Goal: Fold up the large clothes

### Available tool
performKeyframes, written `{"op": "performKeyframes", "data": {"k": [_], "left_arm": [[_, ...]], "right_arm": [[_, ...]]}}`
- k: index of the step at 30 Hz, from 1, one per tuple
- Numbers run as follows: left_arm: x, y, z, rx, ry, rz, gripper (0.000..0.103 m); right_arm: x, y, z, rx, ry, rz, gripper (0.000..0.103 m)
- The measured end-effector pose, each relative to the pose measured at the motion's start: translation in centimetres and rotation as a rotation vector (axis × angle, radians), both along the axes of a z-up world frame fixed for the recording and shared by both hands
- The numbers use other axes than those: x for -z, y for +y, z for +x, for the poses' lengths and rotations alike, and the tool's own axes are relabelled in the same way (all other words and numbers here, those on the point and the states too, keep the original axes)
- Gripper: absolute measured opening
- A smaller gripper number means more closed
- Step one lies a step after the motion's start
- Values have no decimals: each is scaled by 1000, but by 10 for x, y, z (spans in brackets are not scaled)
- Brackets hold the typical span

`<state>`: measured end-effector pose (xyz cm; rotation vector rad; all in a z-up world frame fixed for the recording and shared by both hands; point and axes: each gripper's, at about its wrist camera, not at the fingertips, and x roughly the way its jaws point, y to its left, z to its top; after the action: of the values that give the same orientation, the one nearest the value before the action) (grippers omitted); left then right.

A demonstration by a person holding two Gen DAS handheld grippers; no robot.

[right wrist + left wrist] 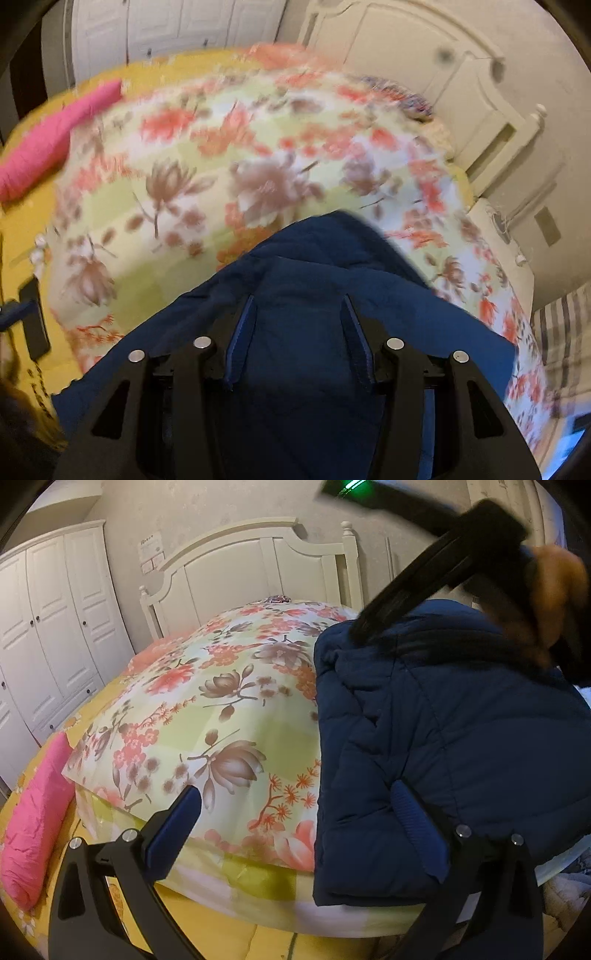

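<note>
A navy puffer jacket (461, 738) with a brown fur collar (554, 590) lies folded on the right side of the floral quilt (207, 720). My left gripper (291, 812) is open wide. Its right finger (410, 812) rests on the jacket's lower part and its left finger (173, 827) hangs over the quilt. In the right wrist view my right gripper (299, 325) is shut on a thick fold of the navy jacket (306, 266), with fabric filling the gap between the pads. Its black frame (443, 572) reaches down onto the jacket's upper edge near the collar.
A rolled pink blanket (33, 830) lies on the yellow sheet (229, 923) at the bed's left edge. The white headboard (258, 565) stands behind the quilt. White wardrobe doors (55, 646) line the left wall.
</note>
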<state>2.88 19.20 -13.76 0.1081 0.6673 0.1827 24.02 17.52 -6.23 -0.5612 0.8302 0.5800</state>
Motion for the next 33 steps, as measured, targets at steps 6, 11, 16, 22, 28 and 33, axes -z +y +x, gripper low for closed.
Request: {"op": "performKeyframes", "data": {"k": [6, 11, 16, 22, 28, 33], "left_arm": [[0, 1, 0, 1, -3, -6, 101], [0, -2, 2, 2, 5, 4, 101], [0, -1, 2, 3, 15, -2, 101], [-1, -2, 2, 2, 13, -2, 101], [-8, 4, 0, 27, 27, -55, 101], [-34, 34, 1, 107, 68, -340, 101]], "right_arm": [[0, -103, 42, 309, 57, 127, 54], [26, -111, 36, 279, 27, 123, 58], [-1, -112, 5, 226, 24, 212, 60], [-21, -159, -75, 229, -66, 329, 92], [12, -225, -132, 322, 94, 500, 93], [45, -243, -150, 344, 242, 610, 93]]}}
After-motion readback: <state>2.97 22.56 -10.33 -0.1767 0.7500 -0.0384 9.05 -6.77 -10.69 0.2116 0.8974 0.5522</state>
